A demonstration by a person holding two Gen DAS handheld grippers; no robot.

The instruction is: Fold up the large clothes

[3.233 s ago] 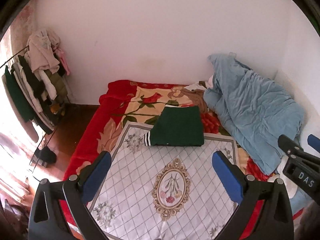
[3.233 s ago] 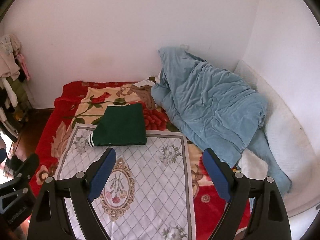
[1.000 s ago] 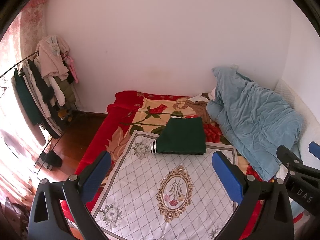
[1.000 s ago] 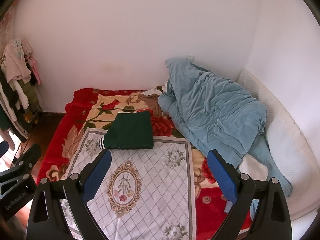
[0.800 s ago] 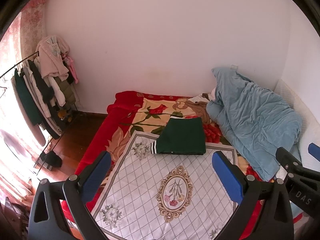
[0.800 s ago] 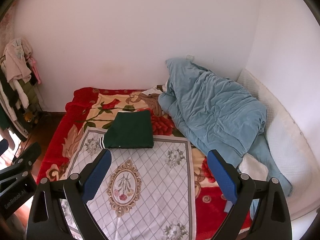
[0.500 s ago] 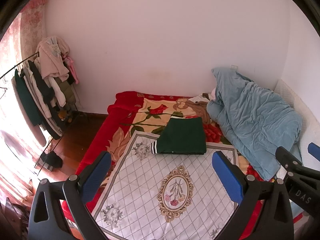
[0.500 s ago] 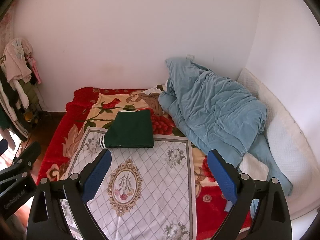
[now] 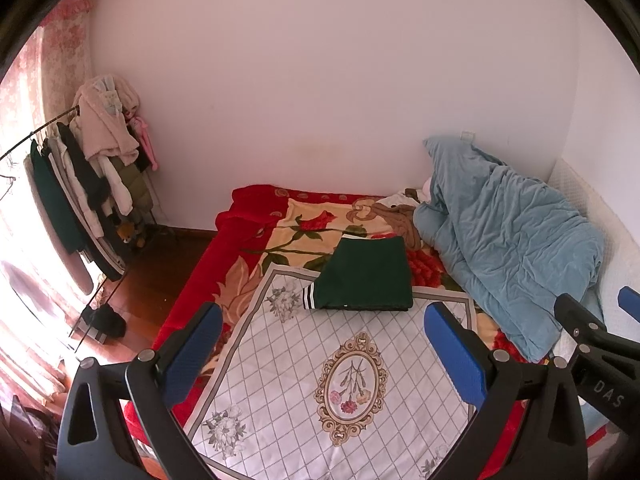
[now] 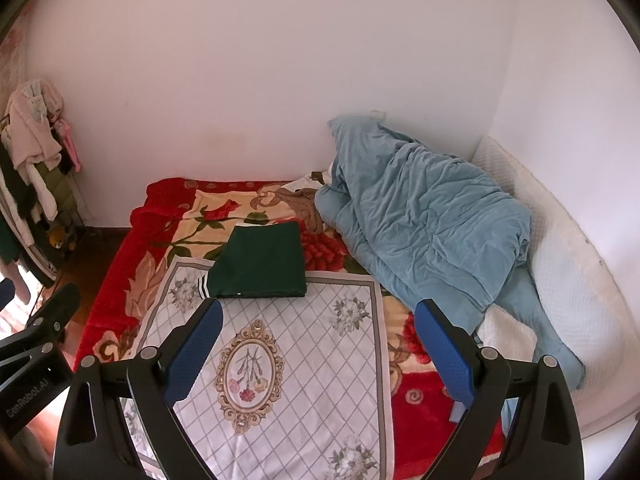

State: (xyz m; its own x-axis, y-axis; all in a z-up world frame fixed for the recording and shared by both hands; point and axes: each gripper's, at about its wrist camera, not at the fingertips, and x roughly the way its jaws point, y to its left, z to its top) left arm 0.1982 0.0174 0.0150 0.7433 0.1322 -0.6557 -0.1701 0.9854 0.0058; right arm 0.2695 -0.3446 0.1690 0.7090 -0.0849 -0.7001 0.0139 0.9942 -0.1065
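Now both tongs, left [image 9: 322,354] and right [image 10: 318,350], spread above bed; folded green garment [image 9: 366,276] straddles patterned sheet [image 9: 320,380] far edge.

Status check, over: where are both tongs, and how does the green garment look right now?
Left tongs open, empty, above the bed. Right tongs open, empty. Green garment lies folded flat at the far edge of the white patterned sheet. Nothing blocking; blue quilt heaped alongside.

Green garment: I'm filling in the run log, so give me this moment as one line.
green garment: folded, on white cloth | left gripper: open, empty | right gripper: open, empty
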